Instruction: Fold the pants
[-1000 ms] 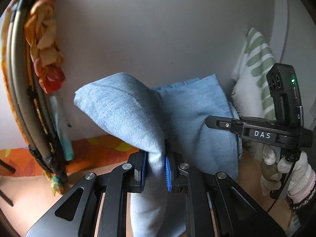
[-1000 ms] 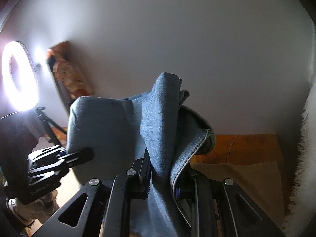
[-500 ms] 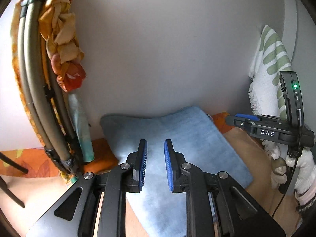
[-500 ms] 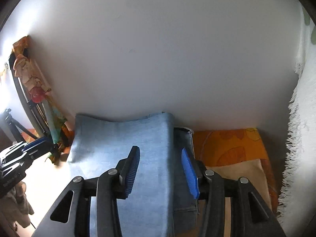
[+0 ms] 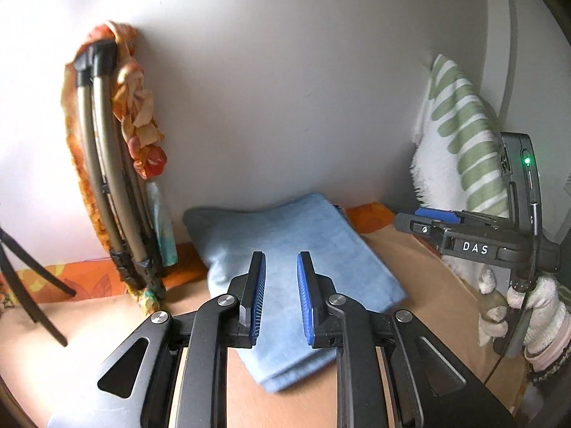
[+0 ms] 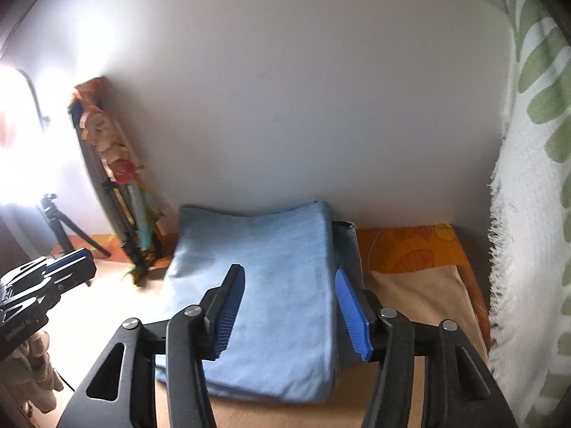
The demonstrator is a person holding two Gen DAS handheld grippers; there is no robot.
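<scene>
The light blue denim pants [image 5: 292, 249] lie folded in a flat rectangle on the tan surface, against the white wall; they also show in the right wrist view [image 6: 271, 278]. My left gripper [image 5: 281, 297] is open and empty, hovering above the near part of the pants. My right gripper [image 6: 289, 312] is open wide and empty, above the pants' right half. The right gripper shows in the left wrist view [image 5: 428, 219], to the right of the pants. The left gripper shows in the right wrist view [image 6: 67, 267], to the left.
A folded frame wrapped in orange cloth [image 5: 114, 164] leans on the wall left of the pants. A white and green towel [image 5: 460, 135] hangs at the right. An orange patterned cloth [image 6: 410, 249] lies under the tan sheet [image 6: 417, 292]. A tripod [image 6: 60, 228] and a bright ring light stand at the left.
One second ago both grippers were shut on the raised pants. They let go, the pants dropped flat, and both grippers pulled back and up slightly.
</scene>
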